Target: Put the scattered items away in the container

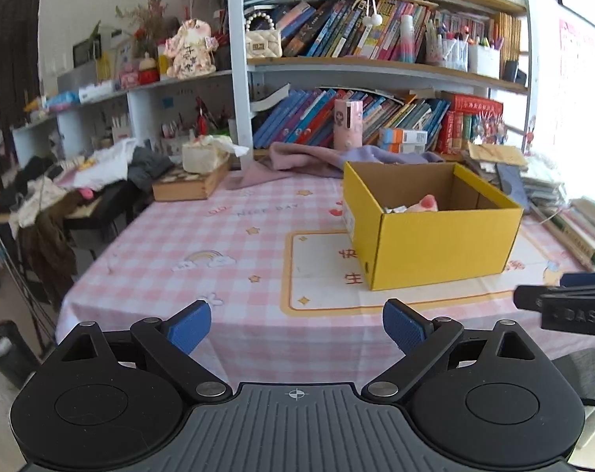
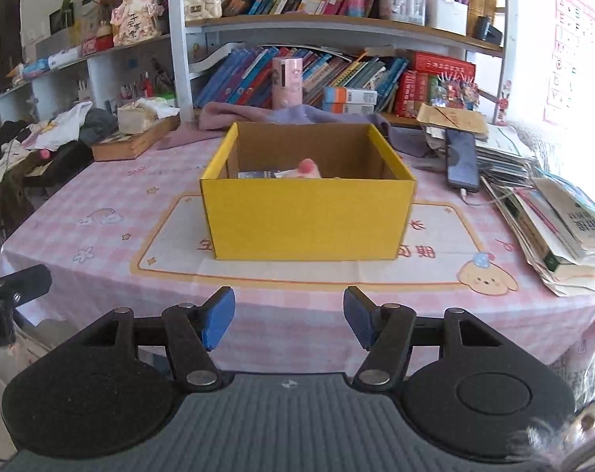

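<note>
Both my grippers, left and right, hover empty, fingers apart, before the open yellow cardboard box holding a pink toy.

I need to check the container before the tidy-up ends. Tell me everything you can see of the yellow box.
The yellow box is corrugated cardboard, yellow outside and plain brown inside, rectangular and open-topped with no lid in sight. It stands upright on the pink checked tablecloth, over its cream printed panel. Inside, a pink toy and some small packets peek above the front wall. Neither hand-held gripper touches it.
</note>
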